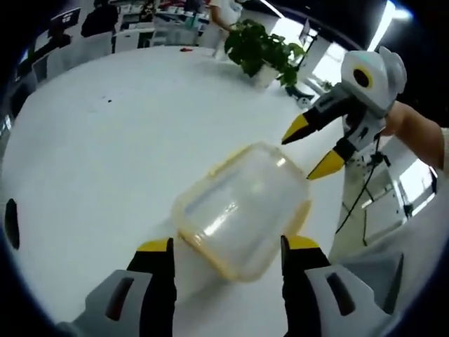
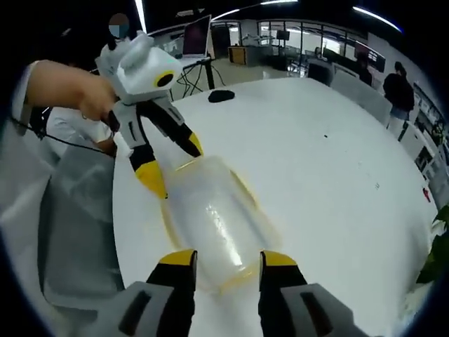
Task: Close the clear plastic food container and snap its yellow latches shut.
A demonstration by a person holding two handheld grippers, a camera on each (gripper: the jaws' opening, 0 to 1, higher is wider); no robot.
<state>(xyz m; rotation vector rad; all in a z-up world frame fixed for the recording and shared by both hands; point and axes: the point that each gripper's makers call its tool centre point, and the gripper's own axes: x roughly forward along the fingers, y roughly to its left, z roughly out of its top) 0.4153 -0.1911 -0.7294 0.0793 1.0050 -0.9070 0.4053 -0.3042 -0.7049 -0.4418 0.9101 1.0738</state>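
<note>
- My left gripper (image 1: 226, 254) is spread wide, one yellow-tipped jaw on each side of the near end of the clear plastic food container (image 1: 242, 208). Can't honestly tell if the jaws are touching its walls or just sitting right next to them.
- The container sits on the big white table (image 1: 105, 161), near the edge closest to me. Its lid looks to be on, with a yellow rim running round it, and it lies at a slant across the left gripper view.
- From the right gripper view, my right gripper (image 2: 227, 261) is also apart, jaws straddling the other end of the container (image 2: 210, 221). Same deal, contact isn't clear.
- Each gripper shows up in the other's view: the right one (image 1: 317, 146) hangs over the far corner of the box with its jaws parted, and the left one (image 2: 170, 163) has its tips down at the far end of the box.
- A potted plant (image 1: 263, 49) stands further back on the table, and there's a small dark object (image 2: 221, 95) near the table's far edge.
</note>
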